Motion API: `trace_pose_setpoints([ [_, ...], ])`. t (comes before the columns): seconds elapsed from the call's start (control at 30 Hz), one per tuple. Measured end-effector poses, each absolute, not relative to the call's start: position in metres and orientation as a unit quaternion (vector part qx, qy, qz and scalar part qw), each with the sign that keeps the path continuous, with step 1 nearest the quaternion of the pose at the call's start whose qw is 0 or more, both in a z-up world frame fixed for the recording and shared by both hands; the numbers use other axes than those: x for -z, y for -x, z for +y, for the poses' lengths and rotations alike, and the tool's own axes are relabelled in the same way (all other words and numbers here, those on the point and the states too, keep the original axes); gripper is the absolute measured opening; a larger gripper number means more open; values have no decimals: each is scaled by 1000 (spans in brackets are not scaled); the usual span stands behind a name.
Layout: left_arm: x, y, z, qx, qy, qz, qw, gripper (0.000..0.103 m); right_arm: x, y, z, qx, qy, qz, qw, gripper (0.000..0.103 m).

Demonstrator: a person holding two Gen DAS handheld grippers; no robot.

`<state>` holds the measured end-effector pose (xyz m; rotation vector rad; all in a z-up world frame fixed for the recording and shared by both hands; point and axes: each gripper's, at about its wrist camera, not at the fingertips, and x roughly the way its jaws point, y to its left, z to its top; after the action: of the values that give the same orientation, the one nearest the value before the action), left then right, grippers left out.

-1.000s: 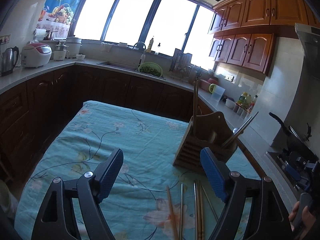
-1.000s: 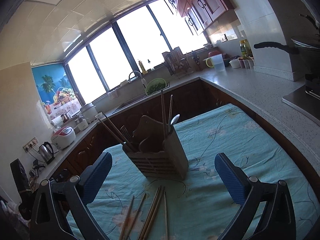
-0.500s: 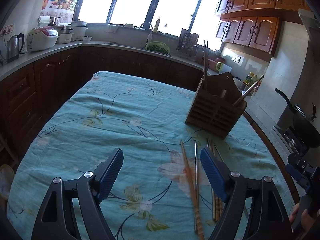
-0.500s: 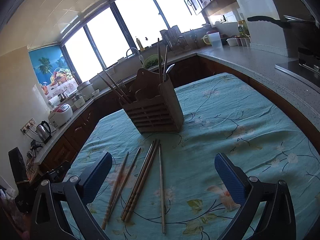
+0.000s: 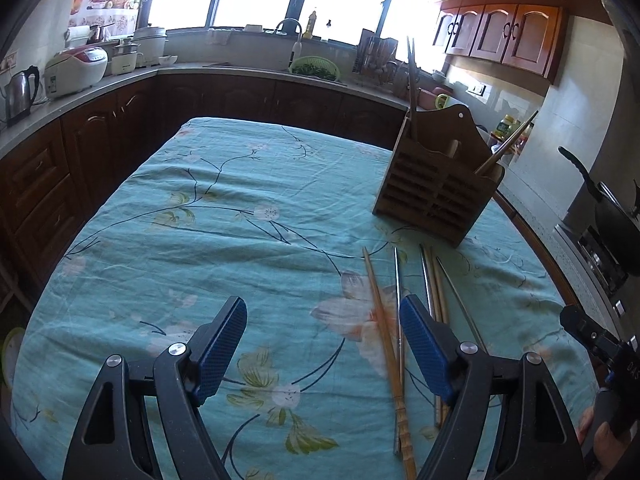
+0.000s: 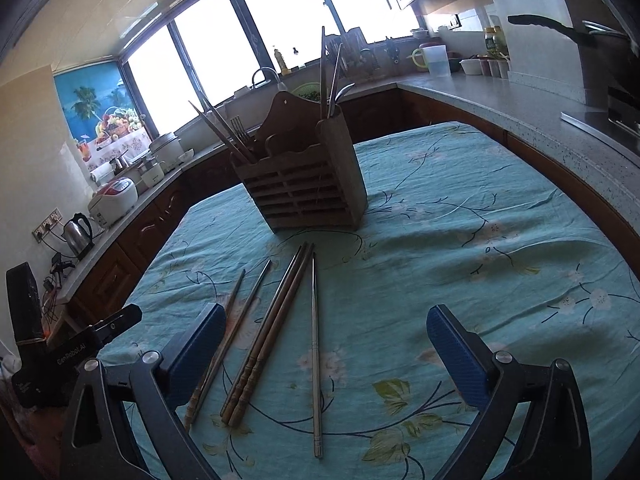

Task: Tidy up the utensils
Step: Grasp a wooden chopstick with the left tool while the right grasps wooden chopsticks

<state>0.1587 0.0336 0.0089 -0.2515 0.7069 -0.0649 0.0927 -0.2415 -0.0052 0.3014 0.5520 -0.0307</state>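
We have the worktop (image 6: pixel 500 240) under its teal flowered cloth, with only the task's things on it. Toward its far side stands the wooden holder (image 6: pixel 304 184), upright, already carrying some chopsticks, a fork and a spoon in its end compartments.

Just in front of the holder, six loose chopsticks (image 6: pixel 272 320) lie flat on the cloth, fanned with their tips toward it. From the right wrist view we count a wooden one and a metal one at the left, a touching dark wooden pair in the middle, and a single metal chopstick (image 6: pixel 316 344) apart at the right.

Our right gripper (image 6: pixel 326 348) hangs low over that spread; its jaws have just been closing a little but stand wide and hold nothing, the pair and the single stick lying below the gap. Our left gripper (image 5: pixel 322 344) is also open and empty, its right pad near the leftmost sticks.

We judge this the approach to the first pickup. Next we must settle on one stick, come down, and pinch it cleanly off the soft cloth without dragging its neighbours.
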Motion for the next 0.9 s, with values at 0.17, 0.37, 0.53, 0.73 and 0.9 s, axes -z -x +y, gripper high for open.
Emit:
trace_pose_setpoints([
  [0.17, -2, -177, 28, 35, 119, 373, 920, 72, 11, -111, -238, 15, -130, 297, 946, 70],
  [0.37, 1, -208, 22, 47, 112, 381, 917, 59, 20, -149, -230, 0, -100, 330, 939, 52],
  [0.53, 13, -242, 13, 64, 107, 410, 904, 51, 31, -183, -226, -7, -86, 361, 929, 36],
  [0.73, 24, -276, 0, 78, 96, 434, 892, 42, 43, -210, -221, -8, -69, 387, 919, 31],
  [0.9, 38, -304, -16, 80, 68, 455, 884, 35, 49, -228, -217, -4, -49, 407, 912, 23],
])
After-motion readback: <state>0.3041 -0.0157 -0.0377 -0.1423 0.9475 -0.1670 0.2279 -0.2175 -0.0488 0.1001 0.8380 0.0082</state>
